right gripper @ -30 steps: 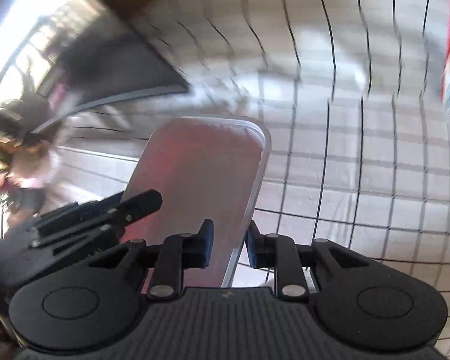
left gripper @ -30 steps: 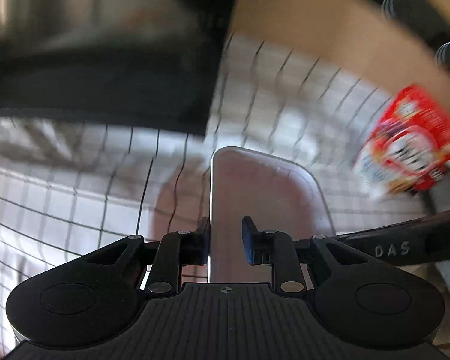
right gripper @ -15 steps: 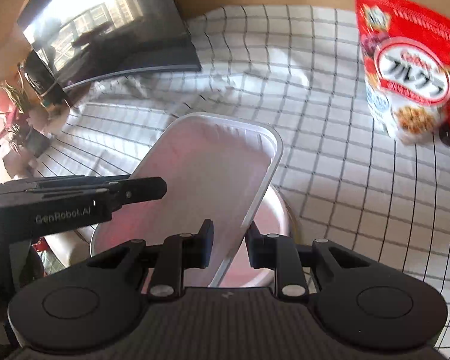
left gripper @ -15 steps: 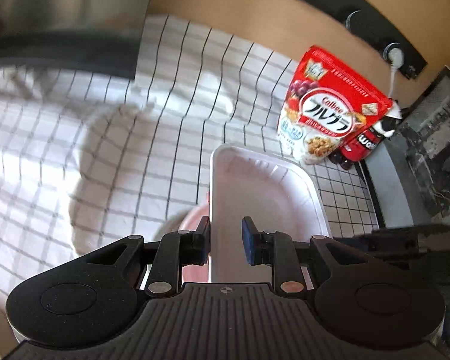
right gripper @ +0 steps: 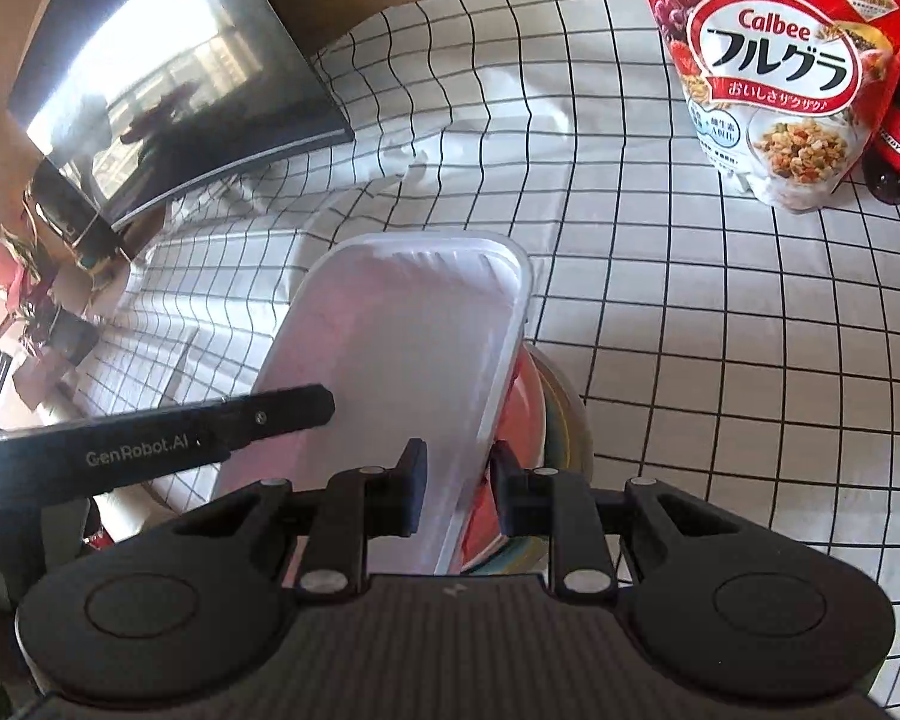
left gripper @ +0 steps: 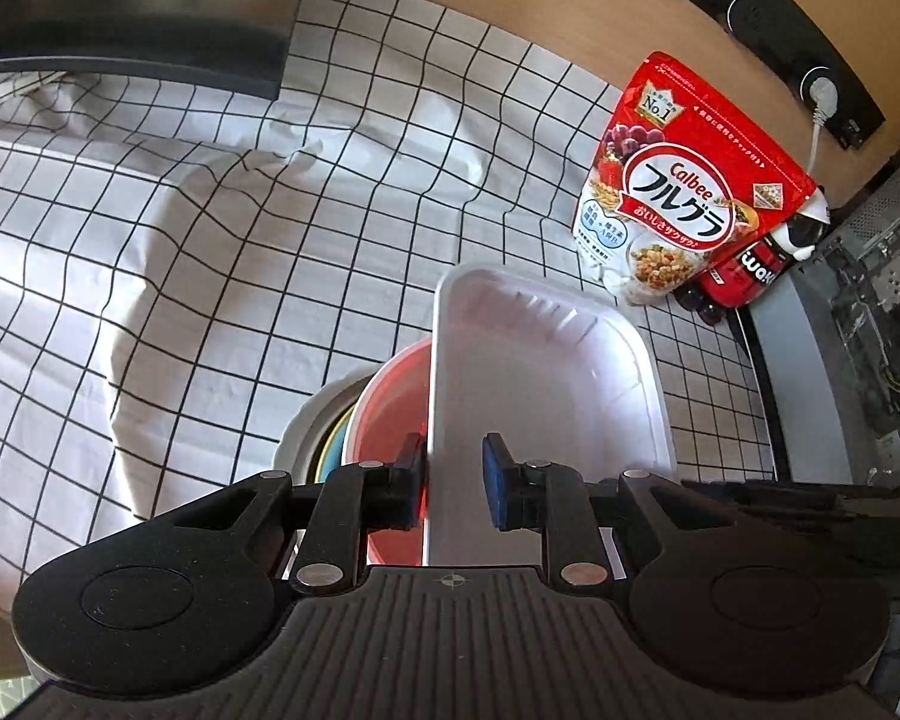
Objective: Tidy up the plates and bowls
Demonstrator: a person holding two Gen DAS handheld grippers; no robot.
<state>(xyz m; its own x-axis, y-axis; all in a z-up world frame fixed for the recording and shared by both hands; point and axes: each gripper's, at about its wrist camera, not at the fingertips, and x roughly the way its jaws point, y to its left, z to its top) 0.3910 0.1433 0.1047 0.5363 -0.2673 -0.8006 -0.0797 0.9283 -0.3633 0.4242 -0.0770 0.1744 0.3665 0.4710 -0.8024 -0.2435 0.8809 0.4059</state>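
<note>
Item: white rectangular plastic tray (left gripper: 546,384), shallow, rounded corners, raised rim. Location: carried over a stack of bowls, a red bowl (left gripper: 390,414) uppermost, on the check-clothed surface (left gripper: 210,240). Hold: left claw (left gripper: 455,483) clamped on the tray's left rim, its jaws having just closed a little further; right claw (right gripper: 457,483) clamped on the right rim (right gripper: 498,396). Handling, judged: light, thin-walled, likely to flex or twist under one-sided pull; glossy, so possibly slippery. Best gripped at the rim on opposite long edges and kept level.
</note>
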